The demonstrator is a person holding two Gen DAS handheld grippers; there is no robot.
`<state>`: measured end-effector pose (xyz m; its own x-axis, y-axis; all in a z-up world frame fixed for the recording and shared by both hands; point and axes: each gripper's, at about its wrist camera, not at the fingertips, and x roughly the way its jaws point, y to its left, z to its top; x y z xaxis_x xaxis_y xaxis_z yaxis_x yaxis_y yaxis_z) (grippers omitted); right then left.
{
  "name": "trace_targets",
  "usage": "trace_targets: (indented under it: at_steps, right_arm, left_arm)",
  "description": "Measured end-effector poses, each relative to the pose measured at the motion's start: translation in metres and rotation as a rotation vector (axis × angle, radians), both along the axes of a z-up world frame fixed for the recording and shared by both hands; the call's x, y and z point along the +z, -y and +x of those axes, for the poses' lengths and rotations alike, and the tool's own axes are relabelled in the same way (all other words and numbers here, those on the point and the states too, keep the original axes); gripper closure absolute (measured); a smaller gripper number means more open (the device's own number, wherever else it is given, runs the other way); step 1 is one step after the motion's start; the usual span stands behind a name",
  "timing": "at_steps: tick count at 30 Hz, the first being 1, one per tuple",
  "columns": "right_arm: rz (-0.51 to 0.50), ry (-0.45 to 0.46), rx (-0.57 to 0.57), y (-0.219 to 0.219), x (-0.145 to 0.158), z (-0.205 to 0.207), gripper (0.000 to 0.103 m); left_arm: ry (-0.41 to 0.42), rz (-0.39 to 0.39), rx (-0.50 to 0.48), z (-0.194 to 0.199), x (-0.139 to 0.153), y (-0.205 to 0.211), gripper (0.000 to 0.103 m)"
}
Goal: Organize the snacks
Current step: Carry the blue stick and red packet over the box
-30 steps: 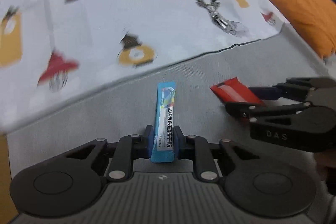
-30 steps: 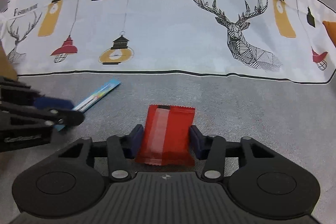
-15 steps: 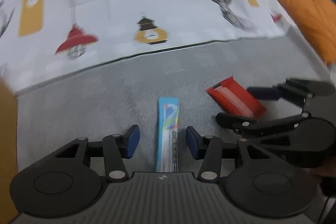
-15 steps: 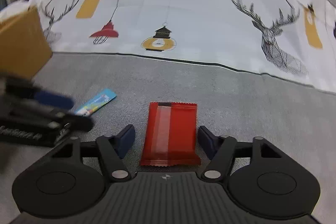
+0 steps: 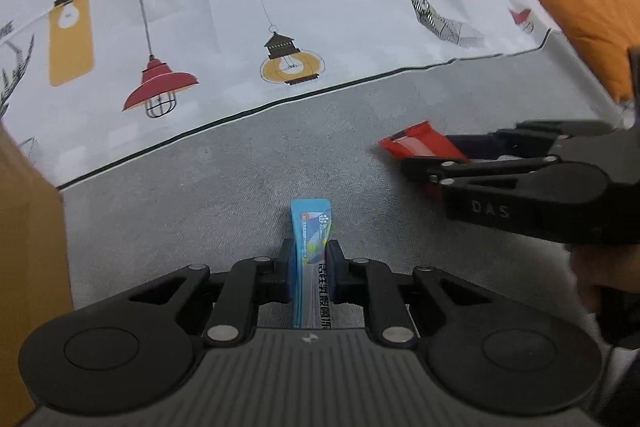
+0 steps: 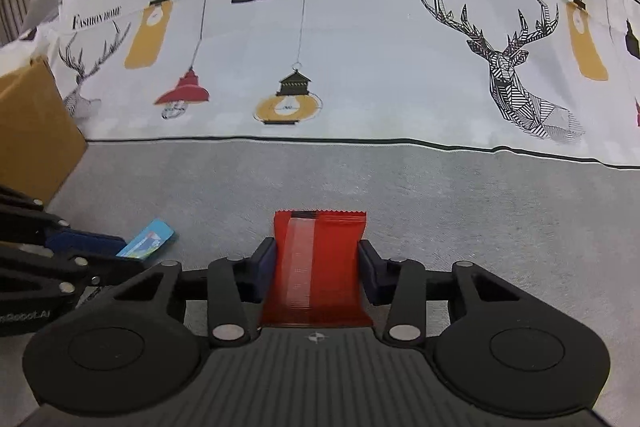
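Left gripper [image 5: 311, 259] pinching blue stick [image 5: 312, 247]; right gripper [image 6: 317, 265] clamped on red packet [image 6: 316, 267]. Lift both level, keep squeeze steady, carry toward box [image 6: 32, 131] far left.

Open grey cloth [image 6: 440, 187] ahead; cardboard box [image 6: 32, 131] blocking the left; orange cushion [image 5: 588, 15] blocking far right; grippers close together.

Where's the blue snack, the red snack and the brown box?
blue snack [image 5: 311, 227], left wrist view, its printed top end.
red snack [image 6: 320, 259], right wrist view, its middle.
box [image 6: 32, 131], right wrist view, its side.
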<state>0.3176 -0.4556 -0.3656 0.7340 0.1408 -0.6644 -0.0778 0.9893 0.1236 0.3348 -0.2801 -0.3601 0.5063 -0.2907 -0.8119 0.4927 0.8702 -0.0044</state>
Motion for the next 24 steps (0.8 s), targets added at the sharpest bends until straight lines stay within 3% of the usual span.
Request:
trace_targets:
  at_steps: [6, 11, 24]
  right_arm:
    - [0.046, -0.004, -0.035, -0.011, 0.007, -0.014, 0.058]
    - [-0.009, 0.000, -0.002, -0.037, 0.016, -0.035, 0.058]
    - [0.001, 0.069, -0.004, -0.090, 0.064, -0.128, 0.058]
  left_arm:
    - [0.019, -0.038, 0.005, -0.028, 0.030, -0.017, 0.086]
    - [0.066, -0.045, -0.003, -0.059, 0.054, -0.035, 0.086]
    - [0.109, -0.136, 0.090, -0.138, 0.107, -0.117, 0.086]
